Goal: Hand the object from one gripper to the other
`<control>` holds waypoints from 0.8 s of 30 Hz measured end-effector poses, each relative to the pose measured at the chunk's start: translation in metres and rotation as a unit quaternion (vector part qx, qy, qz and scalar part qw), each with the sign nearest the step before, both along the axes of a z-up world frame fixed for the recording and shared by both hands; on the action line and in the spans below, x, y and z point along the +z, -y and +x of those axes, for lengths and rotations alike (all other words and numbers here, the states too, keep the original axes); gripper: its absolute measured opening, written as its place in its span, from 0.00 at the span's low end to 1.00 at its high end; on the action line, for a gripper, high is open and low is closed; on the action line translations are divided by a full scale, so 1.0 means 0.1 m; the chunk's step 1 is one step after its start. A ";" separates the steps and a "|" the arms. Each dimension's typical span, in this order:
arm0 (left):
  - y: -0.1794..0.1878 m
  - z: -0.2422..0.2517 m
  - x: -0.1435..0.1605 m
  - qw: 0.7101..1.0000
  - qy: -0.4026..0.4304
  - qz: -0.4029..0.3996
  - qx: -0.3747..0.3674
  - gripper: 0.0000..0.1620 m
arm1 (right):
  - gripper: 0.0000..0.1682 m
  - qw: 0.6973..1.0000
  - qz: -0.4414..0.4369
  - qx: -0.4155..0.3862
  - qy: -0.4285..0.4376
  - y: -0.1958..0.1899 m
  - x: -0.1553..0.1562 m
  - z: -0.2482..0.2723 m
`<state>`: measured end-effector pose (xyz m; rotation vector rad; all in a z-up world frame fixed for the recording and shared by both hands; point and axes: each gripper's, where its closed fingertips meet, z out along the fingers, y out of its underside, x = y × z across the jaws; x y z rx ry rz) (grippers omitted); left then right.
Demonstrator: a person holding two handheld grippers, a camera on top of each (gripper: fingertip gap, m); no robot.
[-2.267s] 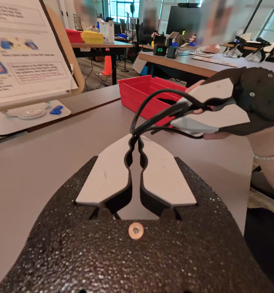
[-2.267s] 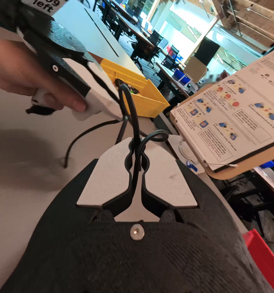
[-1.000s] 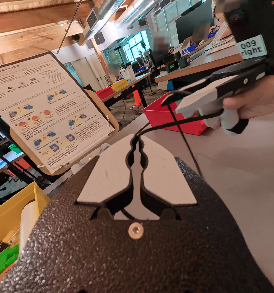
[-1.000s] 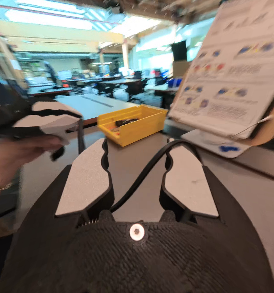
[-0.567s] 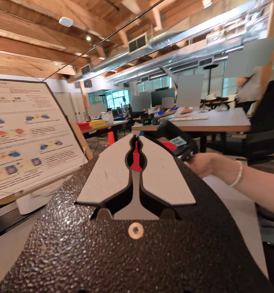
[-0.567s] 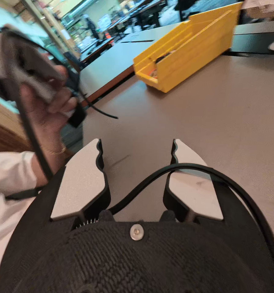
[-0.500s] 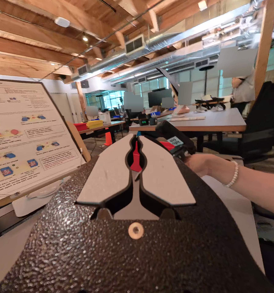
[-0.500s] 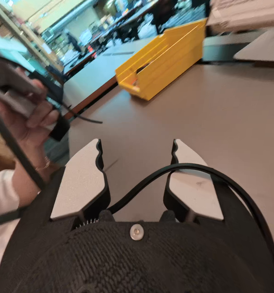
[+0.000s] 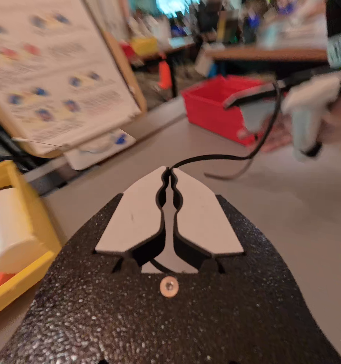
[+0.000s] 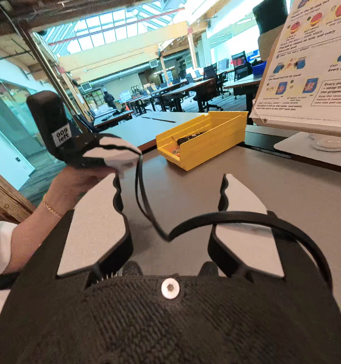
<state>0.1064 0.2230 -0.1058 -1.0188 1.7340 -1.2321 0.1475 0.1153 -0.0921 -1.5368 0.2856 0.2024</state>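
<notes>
Yellow bin (image 10: pixel 221 137): sitting on the grey table (image 10: pixel 284 197) at upper centre of the right wrist view, holding a dark remote-like item (image 10: pixel 191 136) and small bits too small to identify.
Yellow bin, other view (image 9: pixel 22 262): showing at the lower left edge of the left wrist view, holding a white roll (image 9: pixel 8 226), plus orange and green bits that are blurring out.
Red bin (image 9: pixel 215 106): standing at upper right of the left wrist view; its contents are not showing.
Left gripper (image 9: pixel 169 172): its 2 fingers are pressing together at the tips, pinching the black cable (image 9: pixel 211 157), which is arcing right toward the right gripper (image 9: pixel 250 110).
Right gripper, own view (image 10: pixel 170 184): its 2 fingers are standing wide apart; the cable (image 10: pixel 244 218) is looping across the right finger (image 10: pixel 244 236) and dipping into the gap, draped and not squeezed.
Right view only: the left gripper (image 10: pixel 135 152) seen from outside, clenched in a hand (image 10: pixel 81 183), with the cable hanging from its tips.
Left view only: a loose cable end (image 9: pixel 224 177) curling above the table; this view is motion-blurred.
Instruction board (image 9: pixel 53 78): leaning at upper left in the left view, upper right in the right view.
</notes>
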 end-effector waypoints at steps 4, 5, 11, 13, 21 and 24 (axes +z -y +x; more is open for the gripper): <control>-0.40 -0.18 0.64 0.980 0.150 -0.114 0.067 0.00 | 0.53 0.997 -0.050 0.048 0.021 -0.02 -0.19 -0.10; -0.45 -0.25 0.76 0.973 0.174 -0.134 0.068 0.00 | 0.50 0.992 -0.086 0.086 0.019 -0.02 -0.31 -0.20; -0.45 -0.47 1.04 0.964 0.214 -0.150 0.050 0.00 | 0.36 0.944 -0.306 0.102 0.069 0.18 -0.89 -0.26; -0.35 -0.50 1.06 0.967 0.203 -0.154 0.024 0.00 | 0.40 0.949 -0.289 0.026 0.124 0.17 -0.72 -0.05; 0.25 -0.53 0.98 0.969 0.157 -0.159 -0.101 0.00 | 0.39 0.959 -0.028 -0.039 0.278 -0.15 0.31 -0.47; 0.42 -0.52 0.94 0.968 0.145 -0.163 -0.126 0.00 | 0.32 0.950 -0.043 -0.071 0.302 -0.20 0.28 -0.46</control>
